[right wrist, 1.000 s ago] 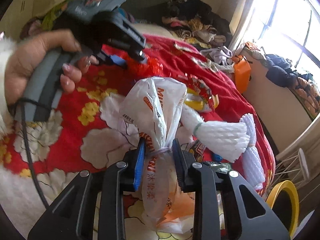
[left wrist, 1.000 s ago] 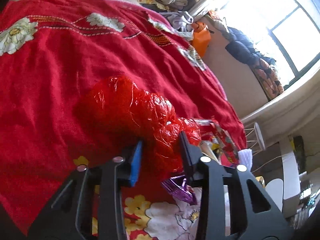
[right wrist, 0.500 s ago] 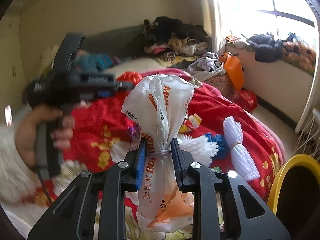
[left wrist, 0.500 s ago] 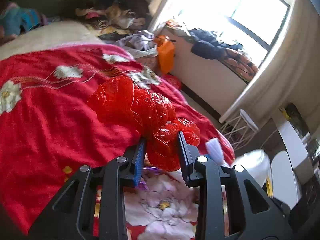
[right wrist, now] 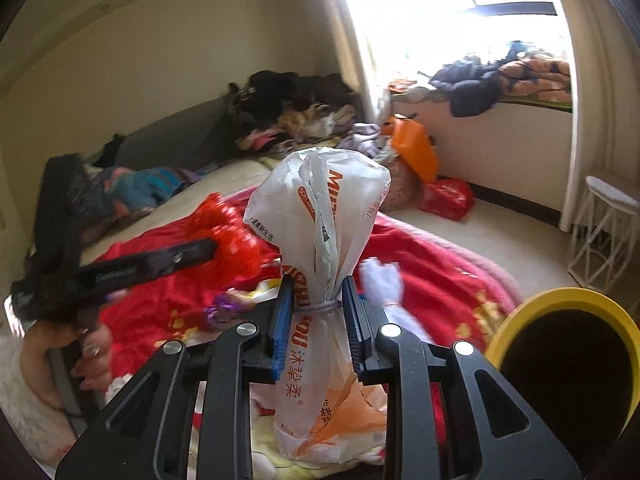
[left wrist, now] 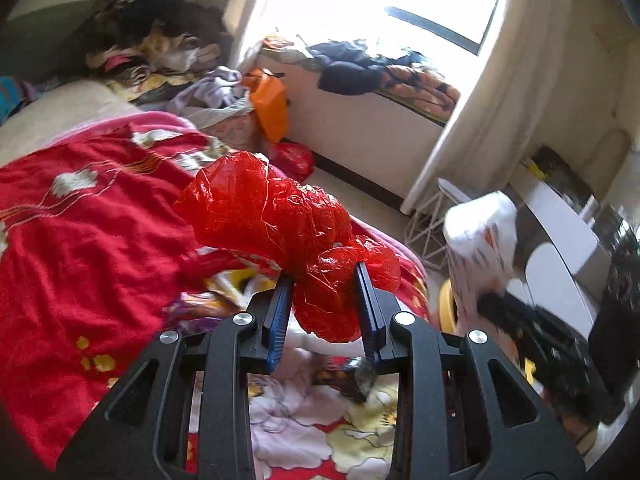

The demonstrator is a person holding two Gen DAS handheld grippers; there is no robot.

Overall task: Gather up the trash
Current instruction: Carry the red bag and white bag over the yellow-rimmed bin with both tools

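Observation:
My left gripper (left wrist: pixel 324 304) is shut on a crumpled red plastic bag (left wrist: pixel 276 216), held in the air above the bed. My right gripper (right wrist: pixel 316 308) is shut on the tied neck of a white printed plastic bag (right wrist: pixel 324 208), also lifted off the bed. A yellow-rimmed bin (right wrist: pixel 568 352) with a dark inside stands at the lower right of the right wrist view. In the left wrist view the white bag (left wrist: pixel 480 240) and the right gripper (left wrist: pixel 532 328) appear blurred at the right. The left gripper (right wrist: pixel 136 268) shows blurred at the left, a hand (right wrist: pixel 84 356) on its handle.
The bed's red flowered blanket (left wrist: pixel 80 248) carries loose wrappers, a purple foil piece (right wrist: pixel 224 308) and white foam netting (right wrist: pixel 380 280). Clothes (right wrist: pixel 296 116) are piled at the bed's far end. An orange bag (right wrist: pixel 412 148), a red bag (right wrist: pixel 448 196) and a white wire stool (right wrist: pixel 604 232) stand on the floor.
Both grippers have risen off the bed with their bags and rolled, swinging right toward the window side. The yellow bin has come further into the right wrist view.

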